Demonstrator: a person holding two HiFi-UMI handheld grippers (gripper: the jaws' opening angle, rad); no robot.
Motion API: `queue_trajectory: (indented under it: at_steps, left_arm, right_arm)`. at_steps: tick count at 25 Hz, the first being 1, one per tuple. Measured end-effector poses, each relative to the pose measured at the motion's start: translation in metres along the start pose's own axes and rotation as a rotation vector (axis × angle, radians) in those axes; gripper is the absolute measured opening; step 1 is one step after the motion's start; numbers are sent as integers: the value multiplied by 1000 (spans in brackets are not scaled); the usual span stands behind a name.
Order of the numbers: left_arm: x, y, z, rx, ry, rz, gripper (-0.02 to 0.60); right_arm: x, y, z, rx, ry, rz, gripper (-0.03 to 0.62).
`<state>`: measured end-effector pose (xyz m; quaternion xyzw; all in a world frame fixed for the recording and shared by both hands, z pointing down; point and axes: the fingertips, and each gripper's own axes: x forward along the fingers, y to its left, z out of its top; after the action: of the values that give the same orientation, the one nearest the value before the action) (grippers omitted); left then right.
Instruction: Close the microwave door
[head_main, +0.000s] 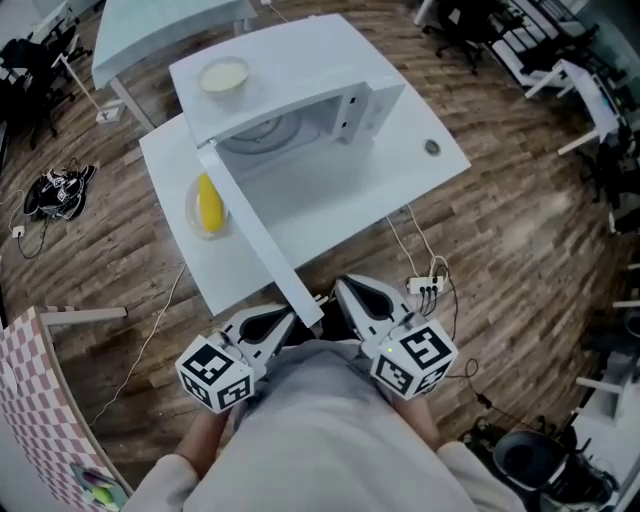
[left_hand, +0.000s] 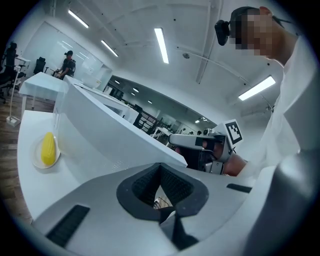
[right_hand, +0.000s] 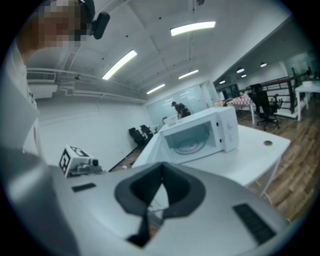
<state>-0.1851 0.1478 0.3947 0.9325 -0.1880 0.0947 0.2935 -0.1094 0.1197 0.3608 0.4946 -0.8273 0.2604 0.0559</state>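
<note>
The left tongs (head_main: 288, 320) and right tongs (head_main: 343, 288) sit low against the person's body, each with its jaws pressed together on nothing, probably because a push needs no grip. Just ahead of them is the free edge of the microwave door (head_main: 255, 225), swung wide open over the table (head_main: 400, 160). A plate (head_main: 190, 212) lies on the door's outer side, outside its closing path. Farther off stands the microwave (head_main: 320, 70), a bowl (head_main: 224, 76) on top

We hold both tools low against our body, jaws closed on nothing: left gripper (head_main: 272, 325) just left of the microwave door (head_main: 258, 232) free end, right gripper (head_main: 352, 298) just right.
</note>
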Motion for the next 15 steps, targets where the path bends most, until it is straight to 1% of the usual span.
queue_trajectory:
  at_steps: [5, 9, 15]
  left_arm:
    - [8, 1, 3, -1, 16, -28, 16]
    - [17, -1, 6, 12, 35, -43, 15]
    - [29, -3, 13, 19, 47, -56, 17]
  right_arm:
    - [2, -10, 2, 13, -4, -21, 21]
    - [2, -21, 7, 14, -6, -29, 21]
    - [3, -36, 15, 24, -14, -24, 21]
